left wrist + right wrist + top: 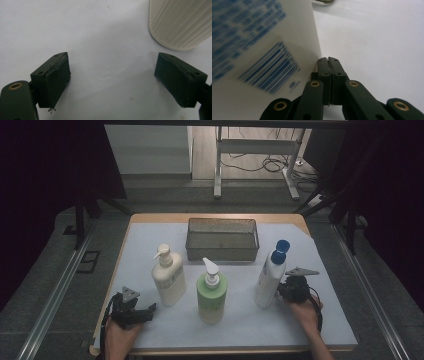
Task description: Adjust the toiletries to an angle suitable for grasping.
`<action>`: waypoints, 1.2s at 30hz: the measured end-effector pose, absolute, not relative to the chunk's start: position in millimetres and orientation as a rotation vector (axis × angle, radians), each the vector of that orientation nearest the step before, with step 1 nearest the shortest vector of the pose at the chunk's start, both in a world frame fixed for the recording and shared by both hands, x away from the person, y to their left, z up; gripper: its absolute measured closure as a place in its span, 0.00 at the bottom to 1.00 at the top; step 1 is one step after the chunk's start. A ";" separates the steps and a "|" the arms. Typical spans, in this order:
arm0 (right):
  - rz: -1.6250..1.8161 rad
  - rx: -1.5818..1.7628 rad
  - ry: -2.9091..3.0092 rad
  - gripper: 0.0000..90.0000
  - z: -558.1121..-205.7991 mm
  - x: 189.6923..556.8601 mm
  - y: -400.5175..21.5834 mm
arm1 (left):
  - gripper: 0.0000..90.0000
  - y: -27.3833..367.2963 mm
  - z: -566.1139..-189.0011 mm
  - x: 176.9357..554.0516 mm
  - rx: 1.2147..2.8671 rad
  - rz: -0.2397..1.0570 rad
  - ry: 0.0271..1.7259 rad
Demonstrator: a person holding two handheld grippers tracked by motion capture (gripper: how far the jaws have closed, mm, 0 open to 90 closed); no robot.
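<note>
Starting at your left, you are resting the left gripper [134,312] low on the white sheet [300,320], its jaws standing wide apart with nothing between them — in the left gripper view the ribbed base of the cream pump bottle [180,22] is sitting just beyond the right-hand jaw, not touching it. That spread suits a bottle body, so you are probably lining up to take it.

Moving right, the cream pump bottle [168,276] is standing upright, then the green pump bottle [212,292] slightly nearer you, both untouched. Behind them the mesh basket [222,251] is waiting empty at the back of the sheet, likely where the bottles are going.

Further right, the white bottle with the blue cap [271,277] is standing upright, and you are holding the right gripper [286,290] just beside its lower body. In the right gripper view its jaws are pressed together on nothing, with the barcode label of that bottle [262,50] right alongside — you are nudging or steadying, not gripping, as far as I can judge.

The sheet is covering a wooden table [215,218]; beyond it are a grey floor, dark curtains, and a metal frame with loose cables.
</note>
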State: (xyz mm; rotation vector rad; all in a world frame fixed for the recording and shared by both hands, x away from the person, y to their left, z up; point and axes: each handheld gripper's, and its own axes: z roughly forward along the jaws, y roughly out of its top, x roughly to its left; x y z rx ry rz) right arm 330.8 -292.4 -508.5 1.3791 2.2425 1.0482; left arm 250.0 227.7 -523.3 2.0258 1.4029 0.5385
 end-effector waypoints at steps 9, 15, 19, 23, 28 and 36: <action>1.060 1.377 2.232 1.00 -500.4 310.7 -304.0 | 0.15 227.5 -523.4 249.8 2.025 0.541 1.402; 1.048 1.330 2.264 1.00 -495.7 289.4 -307.4 | 0.15 227.3 -523.4 249.5 2.024 0.543 1.402; 1.066 1.308 2.285 0.99 -492.8 273.1 -307.8 | 0.15 227.2 -523.4 249.4 2.024 0.543 1.403; 1.106 1.273 2.302 0.99 -489.8 257.0 -303.5 | 0.15 227.0 -523.4 249.1 2.022 0.545 1.404; 1.164 1.246 2.327 0.99 -487.5 241.3 -285.3 | 0.16 226.7 -523.4 248.9 2.020 0.546 1.405; 1.176 1.194 2.333 1.00 -486.4 238.9 -254.8 | 0.16 226.7 -523.4 248.8 2.020 0.546 1.405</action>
